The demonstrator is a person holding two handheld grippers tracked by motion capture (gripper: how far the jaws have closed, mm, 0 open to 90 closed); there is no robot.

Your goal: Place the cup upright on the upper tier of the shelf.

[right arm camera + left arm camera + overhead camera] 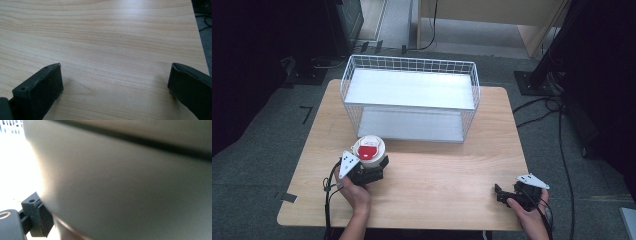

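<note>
From above, left gripper clamps red-lidded tub (a close-up blur) — right gripper gapes.

No words, numbers or brand marks can be read anywhere. The round white container with a red label on its lid, left of centre in the high view, bears print too small to read.

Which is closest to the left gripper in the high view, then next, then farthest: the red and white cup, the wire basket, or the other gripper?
1. Red and white cup, right at the left gripper.
2. Wire basket, behind the cup.
3. Right gripper, across the table's near edge.
</note>
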